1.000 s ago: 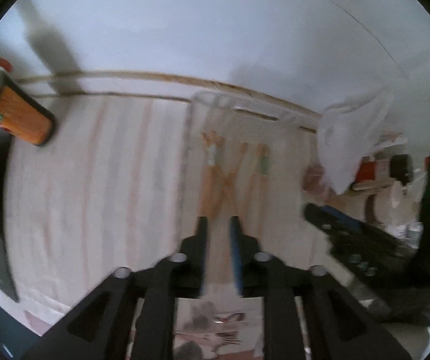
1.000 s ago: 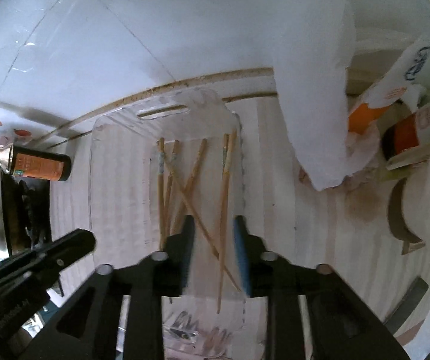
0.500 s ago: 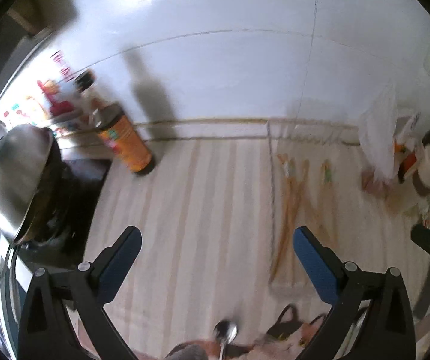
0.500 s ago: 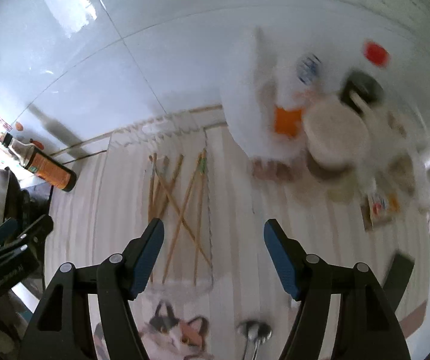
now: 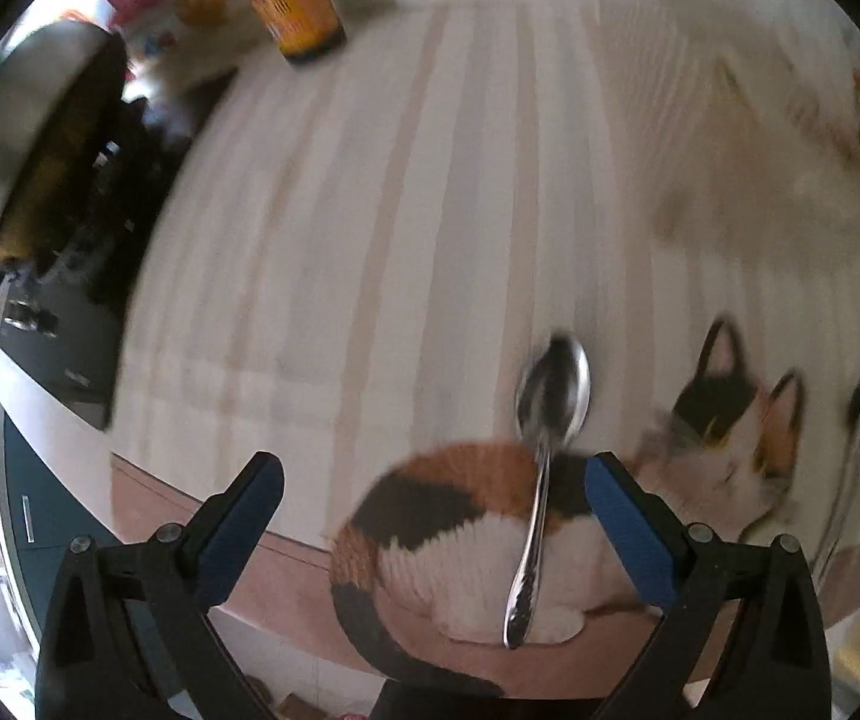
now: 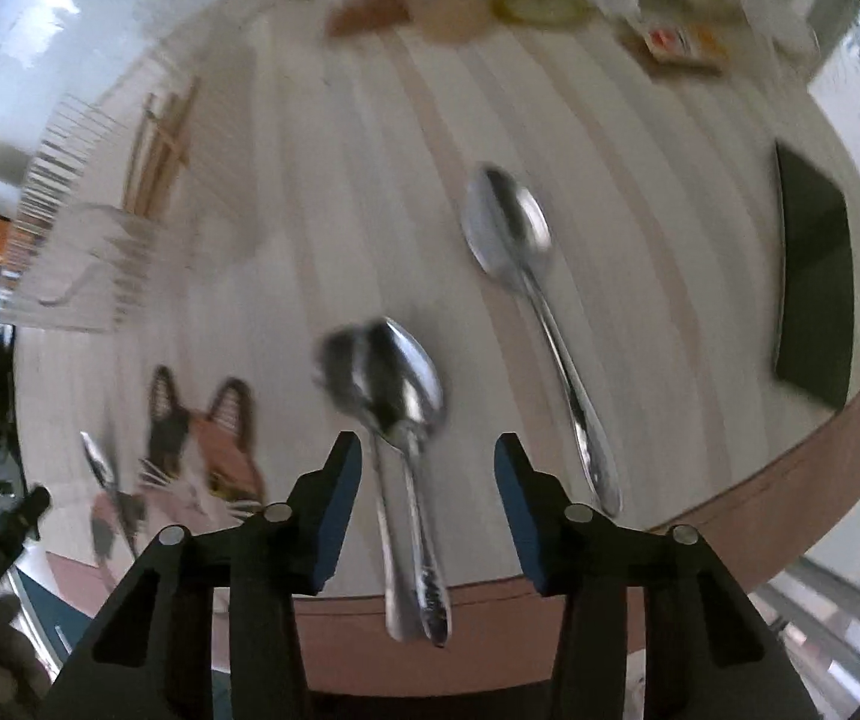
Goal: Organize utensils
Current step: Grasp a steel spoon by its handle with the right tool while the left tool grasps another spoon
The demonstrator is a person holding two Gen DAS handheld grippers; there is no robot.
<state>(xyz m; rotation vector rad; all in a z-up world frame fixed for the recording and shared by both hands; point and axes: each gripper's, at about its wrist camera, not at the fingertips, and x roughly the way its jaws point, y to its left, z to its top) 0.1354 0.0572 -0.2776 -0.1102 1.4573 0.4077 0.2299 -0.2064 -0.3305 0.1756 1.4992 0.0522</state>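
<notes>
My left gripper (image 5: pixel 433 504) hangs wide open over a steel spoon (image 5: pixel 541 480). That spoon lies on a cat picture (image 5: pixel 430 510) near the table's front edge, between the fingers and closer to the right pad (image 5: pixel 625 531). In the right wrist view, two spoons (image 6: pixel 405 414) lie side by side between the fingers of my right gripper (image 6: pixel 428 480). Its jaws are closing, but the pads do not touch the spoons. A third spoon (image 6: pixel 526 276) lies further off to the right. A clear tray (image 6: pixel 69 252) with chopsticks (image 6: pixel 159 138) sits at the far left.
A sauce bottle (image 5: pixel 297 6) and a metal pan (image 5: pixel 15 138) on a stove stand at the left. A dark flat pad (image 6: pixel 814 276) lies at the right. Jars and packets (image 6: pixel 526 0) crowd the back. The table's front edge (image 6: pixel 790 480) runs just under both grippers.
Both grippers have come back from the chopstick tray to the table's front edge and sunk toward the spoons. The left jaws opened wide; the right jaws opened, then narrowed.
</notes>
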